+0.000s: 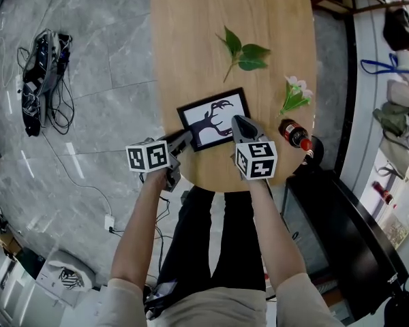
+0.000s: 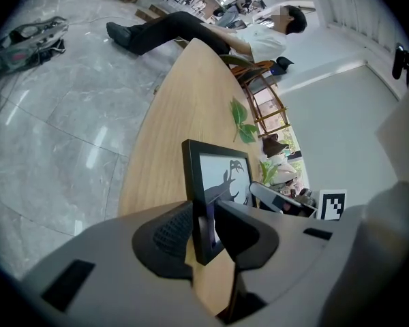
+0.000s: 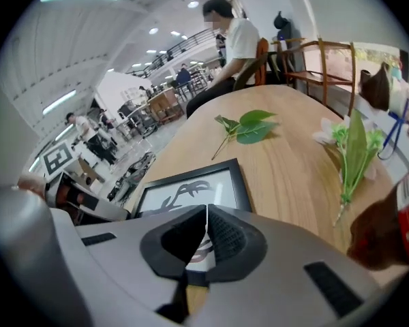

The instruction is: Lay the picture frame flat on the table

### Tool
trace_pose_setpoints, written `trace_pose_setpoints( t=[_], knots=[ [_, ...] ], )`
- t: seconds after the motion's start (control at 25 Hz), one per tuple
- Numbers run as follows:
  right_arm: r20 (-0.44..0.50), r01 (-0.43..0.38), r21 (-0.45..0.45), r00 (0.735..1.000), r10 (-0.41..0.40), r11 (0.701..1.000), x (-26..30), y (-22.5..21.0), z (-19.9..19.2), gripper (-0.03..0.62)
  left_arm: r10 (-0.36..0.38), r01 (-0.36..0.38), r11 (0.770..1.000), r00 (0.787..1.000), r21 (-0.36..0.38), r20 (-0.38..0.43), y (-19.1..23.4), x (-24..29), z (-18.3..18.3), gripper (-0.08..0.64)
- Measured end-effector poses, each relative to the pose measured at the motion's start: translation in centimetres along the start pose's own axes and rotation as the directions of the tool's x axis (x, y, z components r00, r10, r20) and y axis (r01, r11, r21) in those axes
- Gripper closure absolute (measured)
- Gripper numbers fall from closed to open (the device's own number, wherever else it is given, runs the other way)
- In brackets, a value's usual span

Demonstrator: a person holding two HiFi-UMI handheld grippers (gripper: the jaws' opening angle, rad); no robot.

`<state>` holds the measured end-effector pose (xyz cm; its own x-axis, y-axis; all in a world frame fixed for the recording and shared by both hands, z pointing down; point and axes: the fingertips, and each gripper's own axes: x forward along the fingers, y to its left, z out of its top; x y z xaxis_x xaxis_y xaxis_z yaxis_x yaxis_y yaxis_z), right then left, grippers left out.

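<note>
The picture frame (image 1: 213, 119) is black-rimmed with a dark tree silhouette on white. It sits near the front edge of the oval wooden table (image 1: 191, 39). My left gripper (image 1: 184, 137) is shut on the frame's left near corner; in the left gripper view the frame's edge (image 2: 203, 216) stands between the pads (image 2: 170, 234). My right gripper (image 1: 237, 120) hovers over the frame's right side with its jaws shut and nothing between them. In the right gripper view the frame (image 3: 184, 186) looks tilted low; I cannot tell whether its back rests on the table.
A green leaf sprig (image 1: 244, 53) lies mid-table. A white flower stem (image 1: 294, 94) and a dark bottle with a red label (image 1: 296, 135) lie at the right edge. A black seat (image 1: 341, 230) stands to the right. Cables (image 1: 44, 80) lie on the floor at left. A person sits at the far end.
</note>
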<state>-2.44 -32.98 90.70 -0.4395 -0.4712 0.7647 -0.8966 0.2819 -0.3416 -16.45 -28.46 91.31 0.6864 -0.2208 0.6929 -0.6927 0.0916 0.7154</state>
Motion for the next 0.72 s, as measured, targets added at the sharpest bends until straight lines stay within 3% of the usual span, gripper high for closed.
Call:
trace_pose_setpoints(
  t=[0.16,0.4,0.6,0.72],
  knots=[
    [-0.003,0.001,0.033,1.0,-0.001,0.999,-1.2,1.1,-0.1,0.558,0.004,-0.004,1.0,1.0,0.026,-0.009,-0.7,-1.0,0.1,0.459],
    [0.047,-0.005,0.041,0.999,0.003,0.999,-3.2,2.9,1.2,0.558,0.006,-0.006,0.99,1.0,0.144,0.001,-2.9,-2.9,0.4,0.459],
    [0.063,-0.017,0.024,0.998,0.015,1.0,-4.5,3.8,1.4,0.558,0.019,-0.04,0.978,0.994,0.205,0.106,-4.6,-3.9,1.2,0.459],
    [0.07,-0.019,0.007,0.997,0.018,1.0,-6.2,4.5,1.7,0.558,0.028,-0.066,0.96,0.99,0.272,0.141,-6.2,-5.3,1.0,0.46]
  ],
)
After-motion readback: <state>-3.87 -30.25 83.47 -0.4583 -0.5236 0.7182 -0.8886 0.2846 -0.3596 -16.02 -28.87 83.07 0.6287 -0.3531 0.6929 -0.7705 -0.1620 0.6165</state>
